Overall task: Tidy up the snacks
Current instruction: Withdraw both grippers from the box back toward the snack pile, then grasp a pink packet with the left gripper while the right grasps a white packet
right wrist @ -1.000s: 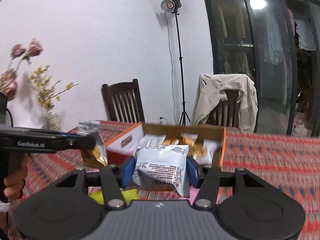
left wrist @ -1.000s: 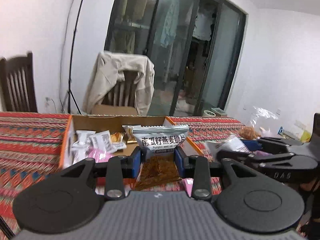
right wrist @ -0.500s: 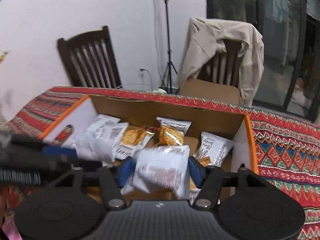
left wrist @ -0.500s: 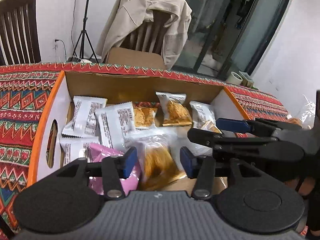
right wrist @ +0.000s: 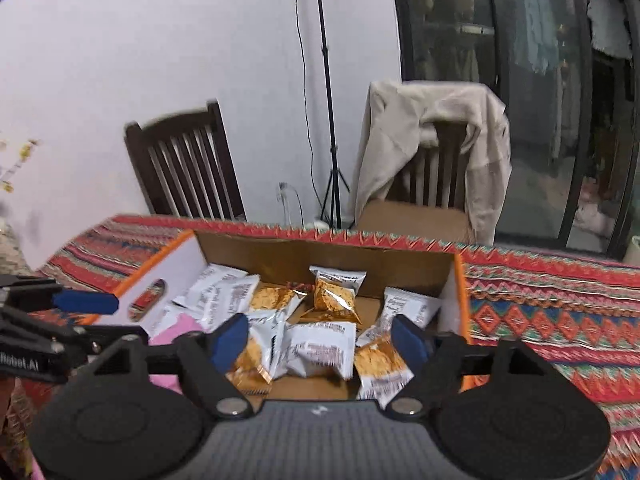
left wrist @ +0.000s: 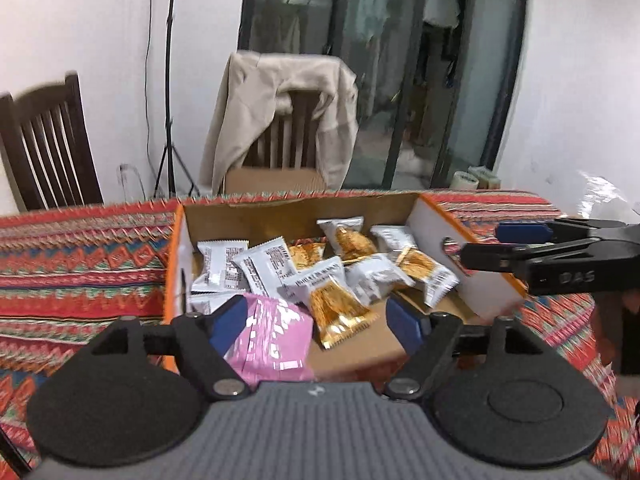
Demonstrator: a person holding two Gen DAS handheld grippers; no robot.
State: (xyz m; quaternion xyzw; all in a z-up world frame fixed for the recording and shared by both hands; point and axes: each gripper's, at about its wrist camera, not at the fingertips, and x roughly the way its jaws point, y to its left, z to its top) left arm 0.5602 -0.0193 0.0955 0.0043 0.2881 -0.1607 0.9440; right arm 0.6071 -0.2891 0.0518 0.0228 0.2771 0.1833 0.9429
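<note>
1. Over the open cardboard box with orange rim and white side walls (left wrist: 460,236), standing on the red zigzag-patterned tablecloth (left wrist: 80,272): left gripper (left wrist: 316,316) spread wide, nothing between its blue pads.
2. Beside it, above the box's right wall: right gripper (right wrist: 320,334), likewise wide and empty.
3. Inside the box: a loose heap of white-and-gold foil snack packets (left wrist: 336,300), plus a pink foil packet (left wrist: 276,336) at the near-left corner.
4. Likely step: packets dropped in, both tools free for another fetch.
5. Next move probably calls for pulling back from the box toward any snacks left outside it.
6. Hard to make out: remaining snacks outside the box, hidden behind the gripper bodies; packet print blurred; box's near wall cut off.
</note>
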